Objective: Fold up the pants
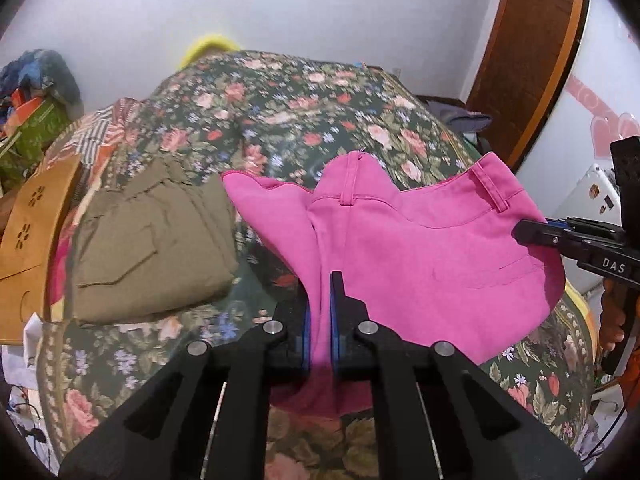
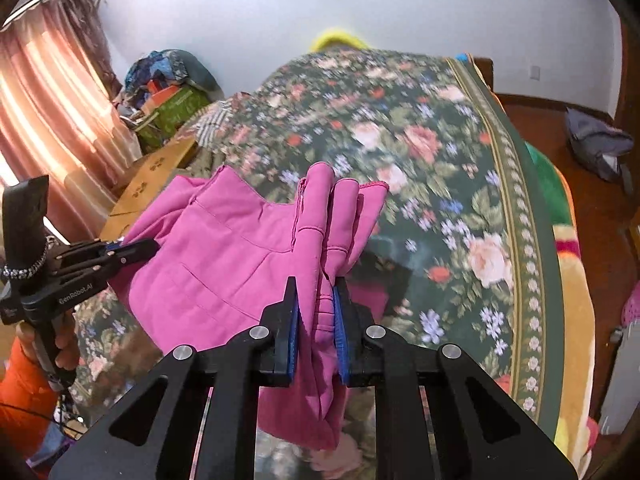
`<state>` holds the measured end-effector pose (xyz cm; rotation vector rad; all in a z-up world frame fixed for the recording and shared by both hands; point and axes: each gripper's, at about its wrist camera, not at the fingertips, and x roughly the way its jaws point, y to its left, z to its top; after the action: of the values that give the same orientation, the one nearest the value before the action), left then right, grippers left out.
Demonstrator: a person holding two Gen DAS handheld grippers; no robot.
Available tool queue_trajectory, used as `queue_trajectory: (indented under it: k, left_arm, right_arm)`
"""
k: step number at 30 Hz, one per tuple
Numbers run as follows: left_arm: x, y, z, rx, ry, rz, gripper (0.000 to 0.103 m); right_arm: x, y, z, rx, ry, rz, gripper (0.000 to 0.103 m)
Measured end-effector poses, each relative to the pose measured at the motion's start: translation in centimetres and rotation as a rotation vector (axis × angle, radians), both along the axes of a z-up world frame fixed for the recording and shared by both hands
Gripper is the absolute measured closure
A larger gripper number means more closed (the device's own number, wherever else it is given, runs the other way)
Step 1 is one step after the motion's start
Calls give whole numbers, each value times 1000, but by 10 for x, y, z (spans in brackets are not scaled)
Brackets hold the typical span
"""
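Both my grippers' fingers (image 1: 338, 312) pinch the pink pants (image 1: 420, 248) — soft, limp cloth, sagging between them; best held at the waistband.

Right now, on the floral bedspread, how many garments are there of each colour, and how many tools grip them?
Pink pants: 1, lifted, gripped by both tools
Olive-green folded garment: 1, lying on the bedspread
Tools: 2, left tool and right tool, each shut on the pink fabric
Total: 2 garments, 2 tools

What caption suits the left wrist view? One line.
Both claws, left and right, shut on pink pants over floral bed.
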<state>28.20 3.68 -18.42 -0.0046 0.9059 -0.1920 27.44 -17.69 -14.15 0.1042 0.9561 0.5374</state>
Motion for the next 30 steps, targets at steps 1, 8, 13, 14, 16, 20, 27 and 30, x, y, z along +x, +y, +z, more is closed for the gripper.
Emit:
queue_trajectory:
  k: [1,8,13,14,16,20,27,30]
  left_arm:
    - [-2,5,4,1,-10,7,96]
    - [-9,50,30,-8,-77,76,96]
    - [-6,90,44,-13,-119,131,96]
    - [-5,96,45,-11,-125,139,96]
    - [0,115,48,-10,-135,166,97]
    - [11,145,47,9,-144,201,97]
    - [35,192,36,17,-153,260,97]
    - [48,215,27,-3,-142,287,97]
  right_arm:
    - [1,4,2,-2,-7,5,90]
    - [7,50,31,-14,-91,62,90]
    - [21,88,38,-14,-114,102,90]
    - [23,94,39,-13,-119,108,90]
    - [30,112,41,-13,-132,123,90]
    - [44,143,42,-14,-153,148,90]
    - [70,197,38,-31,-195,194,90]
    - [83,216,33,-24,-198,202,90]
